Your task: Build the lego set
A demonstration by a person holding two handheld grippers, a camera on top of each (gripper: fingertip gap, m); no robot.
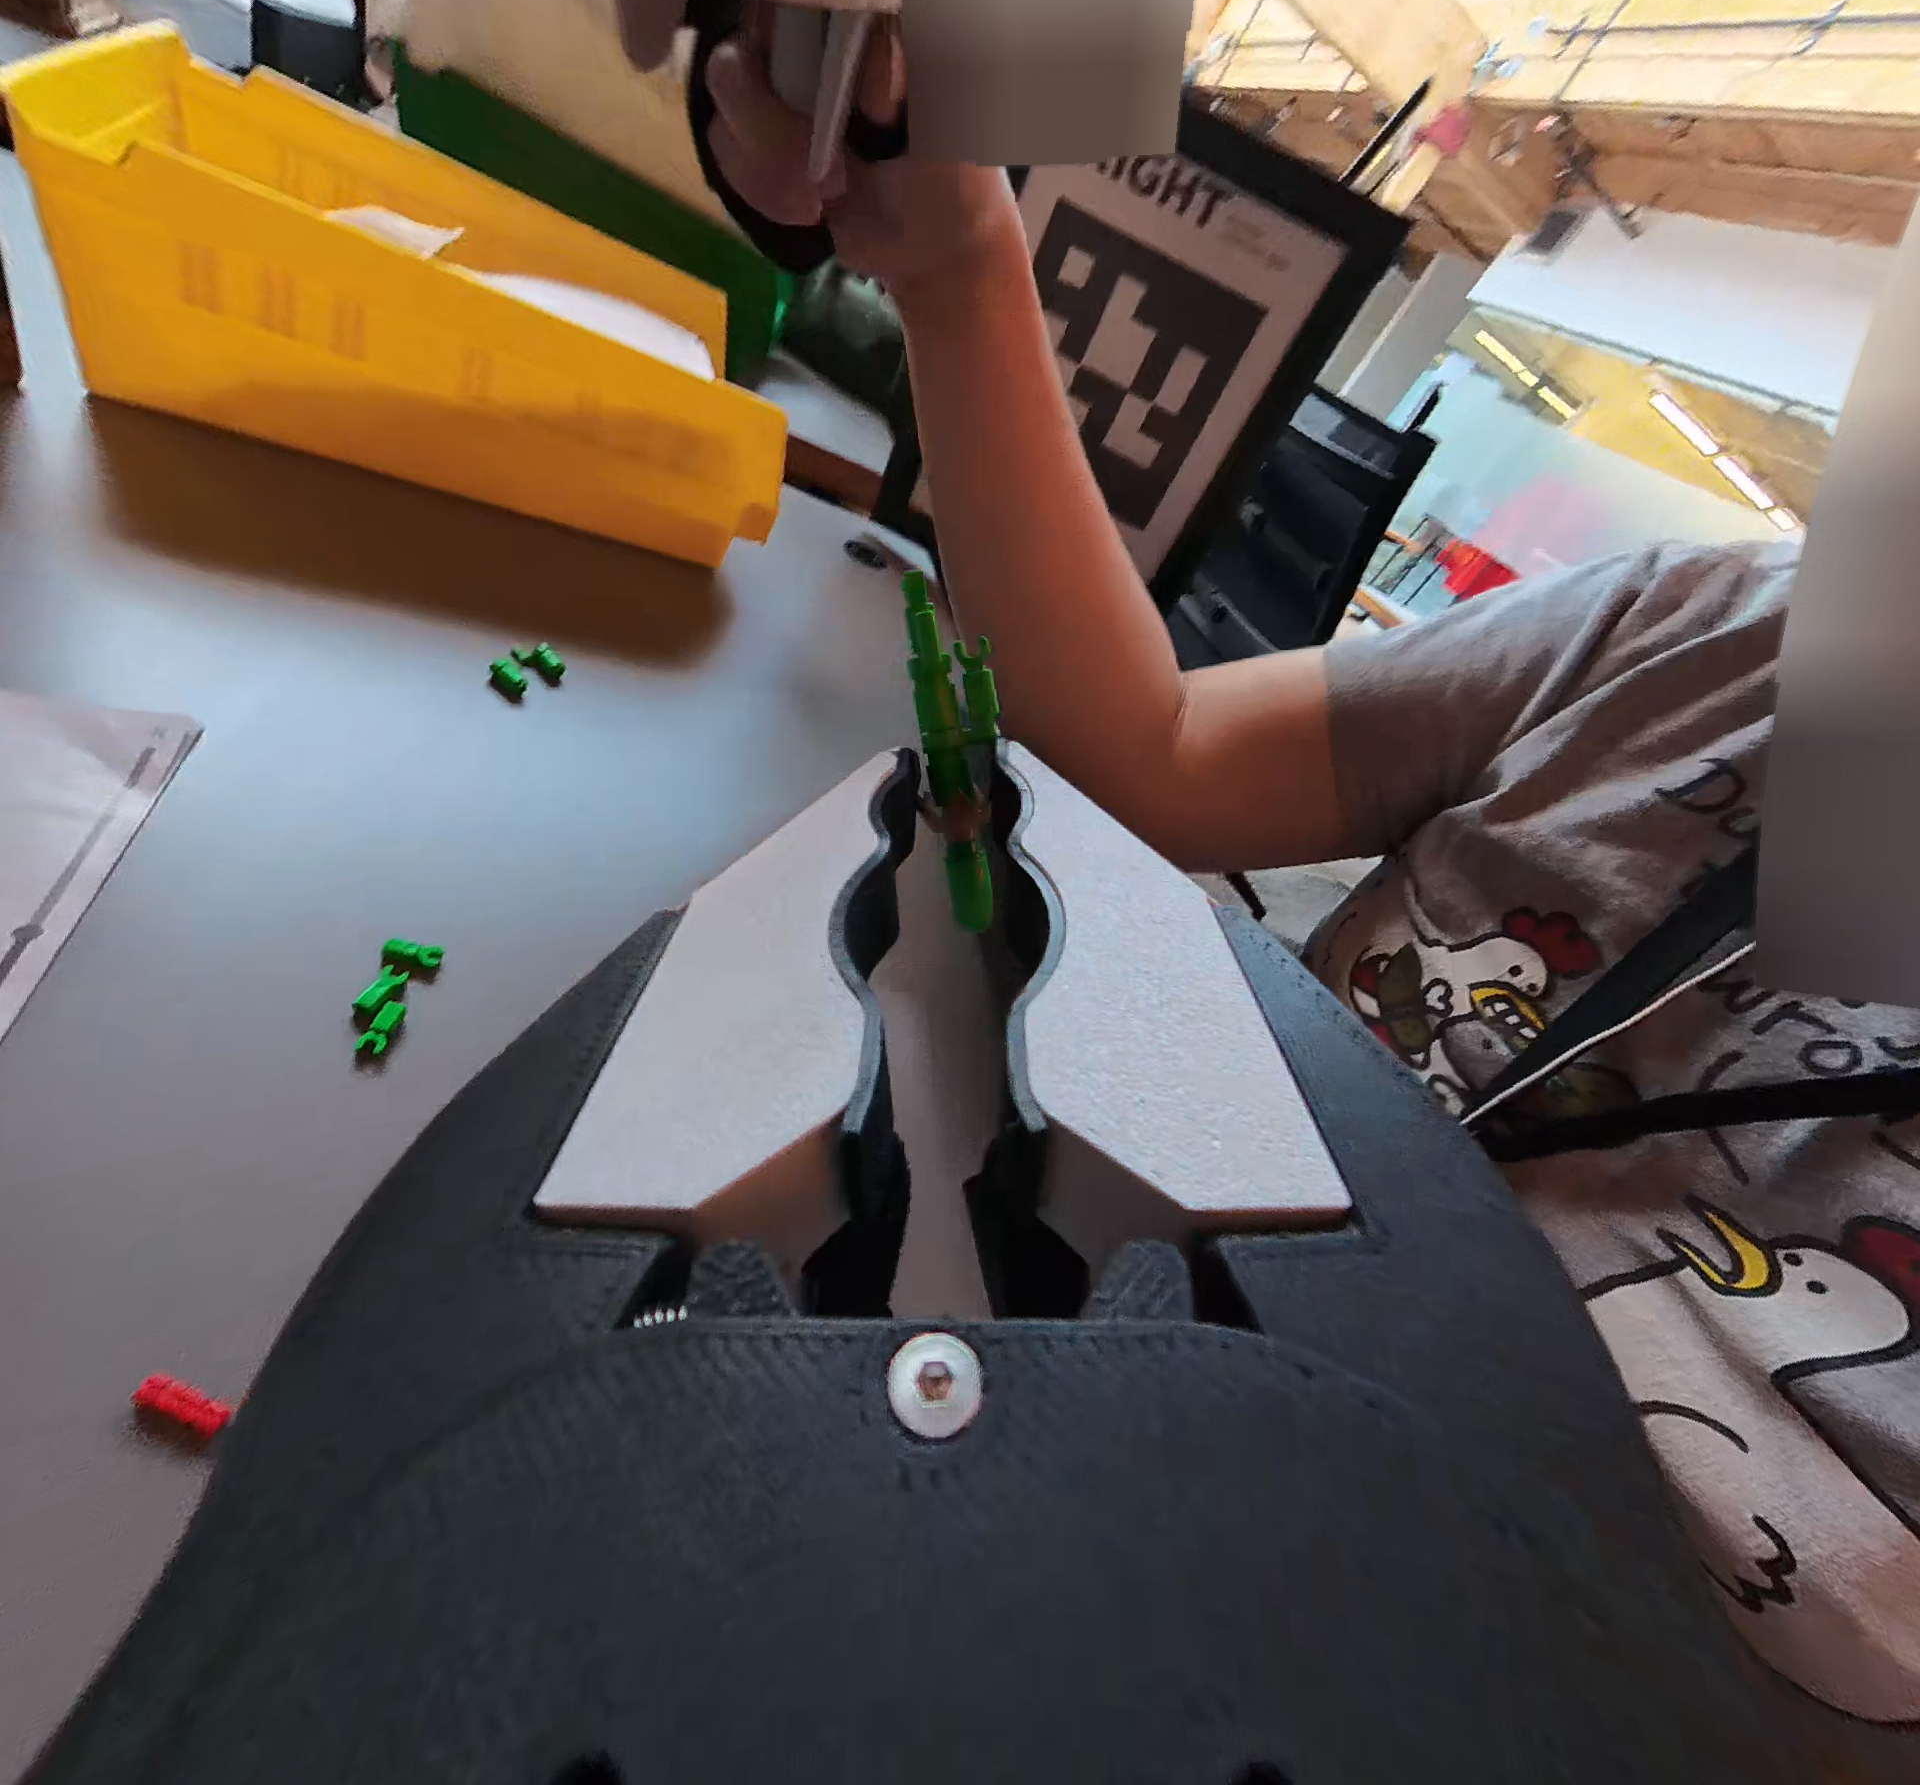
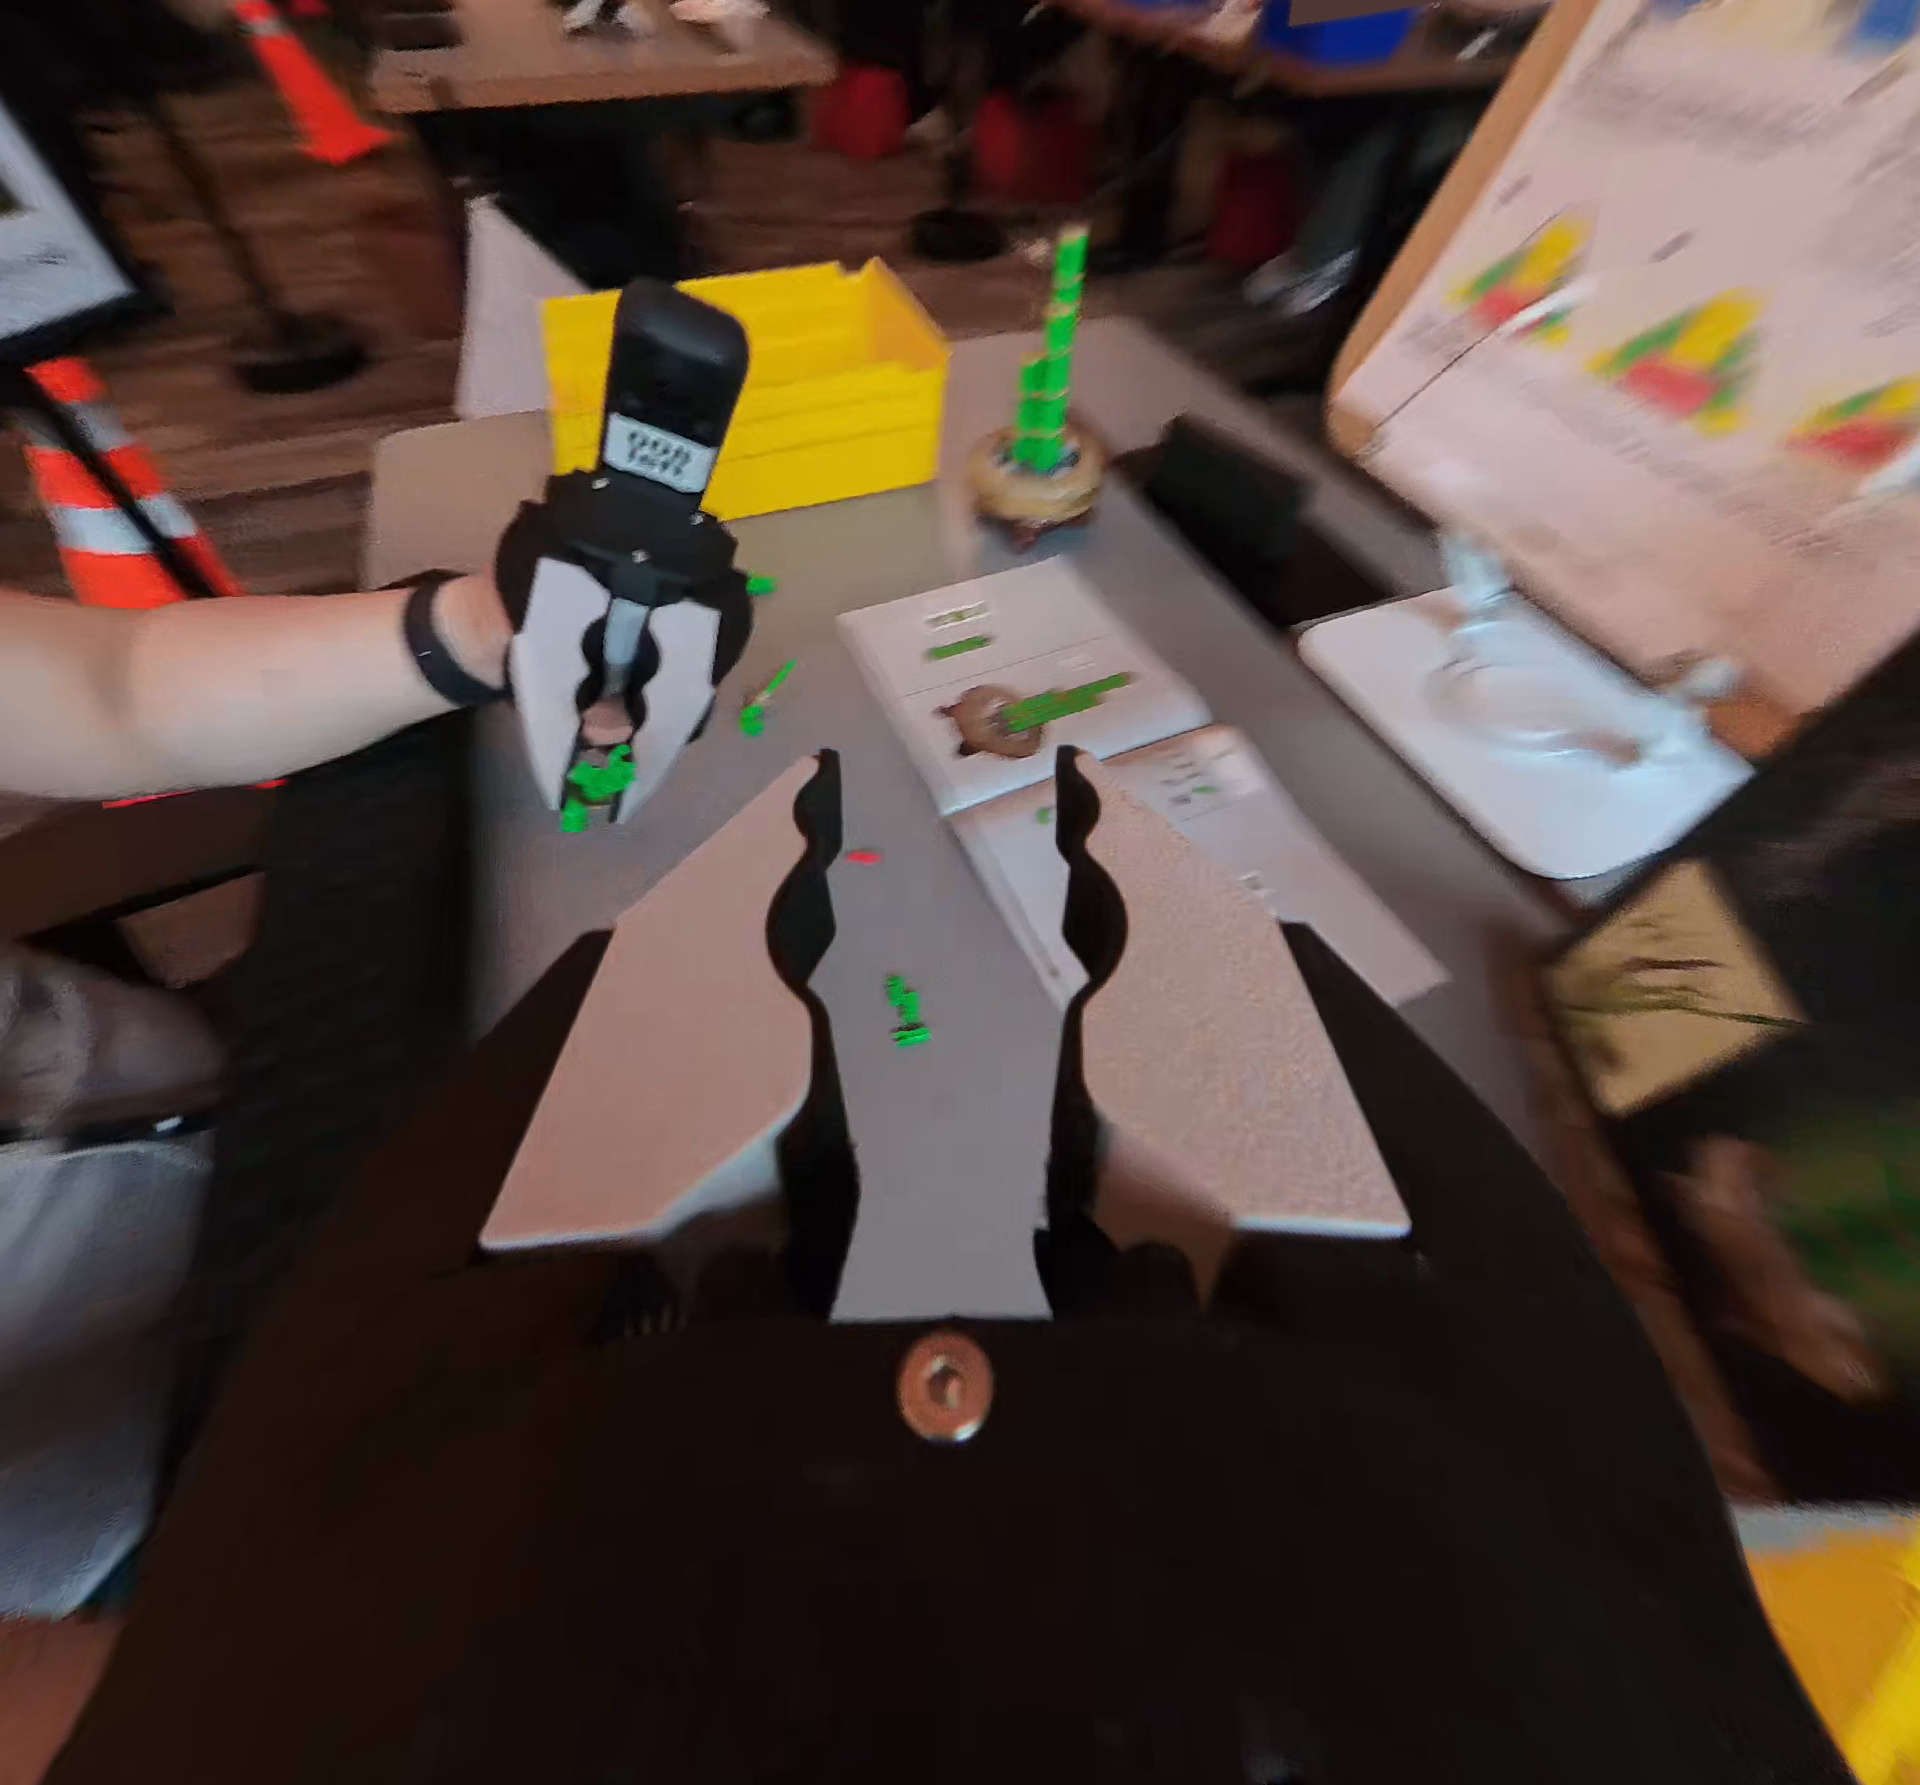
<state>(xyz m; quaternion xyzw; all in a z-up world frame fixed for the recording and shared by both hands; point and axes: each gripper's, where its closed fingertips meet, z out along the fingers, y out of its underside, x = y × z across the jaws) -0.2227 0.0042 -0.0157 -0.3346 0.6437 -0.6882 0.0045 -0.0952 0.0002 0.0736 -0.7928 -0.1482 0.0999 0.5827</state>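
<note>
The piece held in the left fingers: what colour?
Bright green piece, clearest in the left wrist view.

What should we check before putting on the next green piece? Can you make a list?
1. Left gripper holds the green stem piece: ok.
2. Right gripper is open and holds nothing, ready to pick: ok.
3. Loose green pieces lie on the table: ok.
4. Instruction booklet is open: ok.
5. Green tower stands upright on its round base: ok.
6. Stem gripped straight: cannot tell.

red piece (image 1: 179, 1405) motion-blurred, shape unclear | booklet (image 1: 73, 821) cut off, perhaps instructions
</note>
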